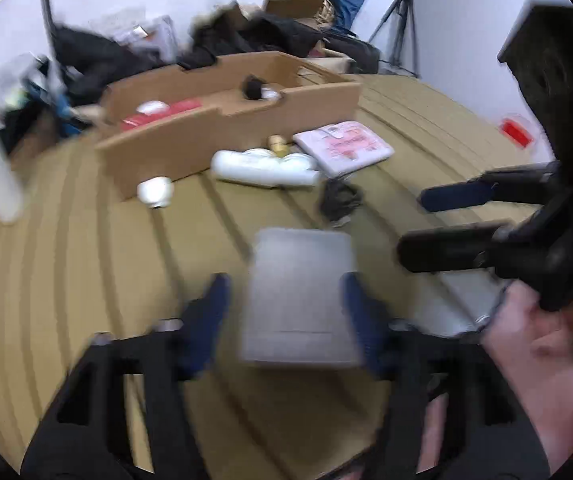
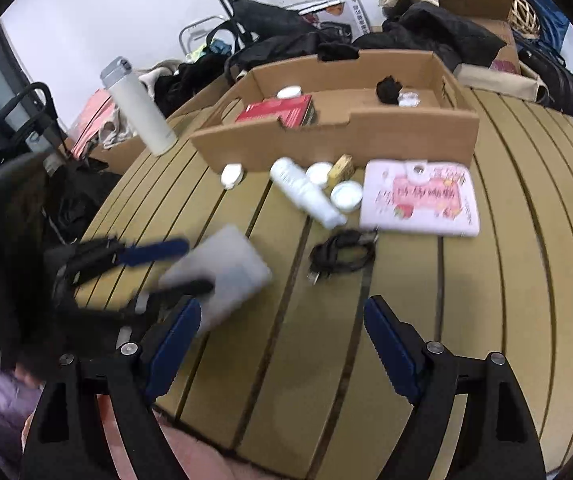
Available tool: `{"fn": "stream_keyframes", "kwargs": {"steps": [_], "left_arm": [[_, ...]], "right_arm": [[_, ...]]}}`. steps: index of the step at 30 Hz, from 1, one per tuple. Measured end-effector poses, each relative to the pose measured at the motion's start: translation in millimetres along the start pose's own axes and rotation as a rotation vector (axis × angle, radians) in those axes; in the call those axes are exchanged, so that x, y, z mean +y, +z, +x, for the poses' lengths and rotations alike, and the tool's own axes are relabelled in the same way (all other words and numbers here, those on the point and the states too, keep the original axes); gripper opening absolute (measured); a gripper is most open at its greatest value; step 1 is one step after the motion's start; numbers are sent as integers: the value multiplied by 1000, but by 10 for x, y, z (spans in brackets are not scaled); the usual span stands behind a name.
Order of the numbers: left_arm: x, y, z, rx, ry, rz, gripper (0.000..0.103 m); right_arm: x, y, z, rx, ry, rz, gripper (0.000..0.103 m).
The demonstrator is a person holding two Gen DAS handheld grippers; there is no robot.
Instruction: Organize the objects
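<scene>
A translucent plastic case (image 1: 300, 292) lies on the slatted table, between the open fingers of my left gripper (image 1: 286, 300); contact is blurred. The right wrist view shows the case (image 2: 222, 270) with the left gripper (image 2: 190, 266) around it. My right gripper (image 2: 282, 344) is open and empty over bare slats; it shows at the right of the left wrist view (image 1: 418, 220). A cardboard tray (image 2: 366, 136) holds a red box (image 2: 276, 112), a white jar and a black object. In front of it lie a white bottle (image 2: 306, 192), white jars, a pink packet (image 2: 422, 200) and a black cable (image 2: 342, 254).
A white flask (image 2: 138, 108) stands at the table's left edge. Bags, dark clothing and boxes pile behind the tray (image 2: 426, 28). A tripod (image 1: 402, 24) stands by the wall. A red-lidded container (image 1: 516, 130) sits at the far right.
</scene>
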State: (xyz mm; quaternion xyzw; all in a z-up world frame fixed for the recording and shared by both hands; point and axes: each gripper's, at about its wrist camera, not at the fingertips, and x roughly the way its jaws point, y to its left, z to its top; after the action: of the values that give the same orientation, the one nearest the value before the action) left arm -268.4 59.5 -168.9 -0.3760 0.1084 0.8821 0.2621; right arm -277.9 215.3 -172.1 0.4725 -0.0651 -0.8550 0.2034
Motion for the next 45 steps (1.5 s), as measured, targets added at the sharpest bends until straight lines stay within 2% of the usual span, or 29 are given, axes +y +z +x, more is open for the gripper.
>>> {"fn": "stream_keyframes", "kwargs": {"steps": [1, 2, 7, 8, 9, 11, 12, 13, 15, 17, 22, 25, 27, 29, 30, 31, 32, 33, 34, 35, 36, 38, 39, 42, 45], "left_arm": [[34, -86, -52, -25, 64, -27, 81], [69, -125, -83, -24, 70, -59, 81], [268, -235, -360, -30, 65, -228, 81], [295, -268, -389, -16, 42, -266, 79], [326, -293, -389, 1, 2, -308, 75], [365, -355, -362, 31, -111, -380, 44], [368, -371, -321, 48, -147, -422, 43], [361, -379, -298, 53, -165, -441, 43], [325, -383, -185, 67, -209, -471, 37], [307, -376, -70, 90, -227, -509, 32], [263, -268, 12, 90, -222, -531, 29], [195, -231, 3, 100, -218, -495, 29], [196, -205, 16, 96, -205, -487, 33], [227, -186, 58, 104, -206, -500, 45], [241, -178, 65, 104, -209, -500, 45], [255, -157, 79, 101, -215, -497, 45], [270, -139, 97, 101, -218, -497, 45], [277, -131, 115, 102, -228, -499, 44], [289, -123, 126, 94, -246, -509, 34], [303, -107, 120, 94, -251, -524, 28], [312, -76, 113, 101, -244, -531, 25], [304, 95, 16, 90, -233, -521, 20], [300, 193, -50, 65, -237, -514, 20], [307, 741, -228, -3, -268, -490, 20], [367, 1461, -222, -64, -298, -440, 19]], "right_arm": [[36, -33, 32, 11, 9, -2, 87], [55, -48, 51, 18, 12, -2, 87], [289, -63, 99, 29, 43, -52, 86], [328, -25, 113, 22, 60, -60, 80], [347, 30, 148, 19, 86, -57, 76], [366, 183, 340, 33, 147, -28, 63], [377, 232, 451, 52, 139, -31, 58], [395, 259, 575, 79, 101, -46, 49], [360, 264, 593, 74, 128, -33, 44], [251, 202, 476, 65, 147, 35, 36], [-35, -203, 68, 39, 162, 235, 33], [-94, -334, -93, 22, 154, 271, 33], [-150, -333, -130, 13, 134, 291, 33], [-203, -288, -131, 15, 126, 304, 41], [-217, -277, -105, 20, 131, 313, 46], [-243, -253, -53, 31, 142, 324, 55], [-227, -224, 52, 37, 162, 336, 56], [-222, -225, 91, 39, 181, 345, 56], [-221, -219, 142, 49, 206, 354, 55], [-224, -219, 148, 44, 212, 357, 46], [-216, -220, 143, 45, 195, 354, 42], [-172, -152, 78, 68, 157, 331, 31], [-157, -70, -28, 71, 151, 325, 30], [-192, 263, -328, -9, 155, 296, 30], [-345, 866, -670, -106, 155, 236, 30]]}}
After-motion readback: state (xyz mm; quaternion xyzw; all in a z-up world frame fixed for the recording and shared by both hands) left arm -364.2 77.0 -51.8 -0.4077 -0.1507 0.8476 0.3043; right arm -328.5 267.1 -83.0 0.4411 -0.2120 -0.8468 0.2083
